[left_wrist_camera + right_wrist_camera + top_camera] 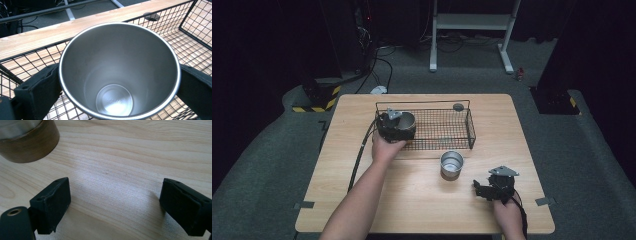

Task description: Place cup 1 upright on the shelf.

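Left gripper view: left gripper (120, 82) jaws flank steel cup (120, 70) in wire basket (197, 27); right gripper (115, 205) gapes.

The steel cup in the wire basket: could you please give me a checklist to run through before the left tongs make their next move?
1. Steel cup is inside the wire basket: ok, at its left end.
2. Cup stands upright and is empty: ok.
3. Left tongs are free of the cup: cannot tell; the jaws flank it closely, and its rim hides any contact.
4. Right tongs are open with nothing between them: ok, bare table below.
5. Second cup stands upright on the table, apart from the right tongs: ok.
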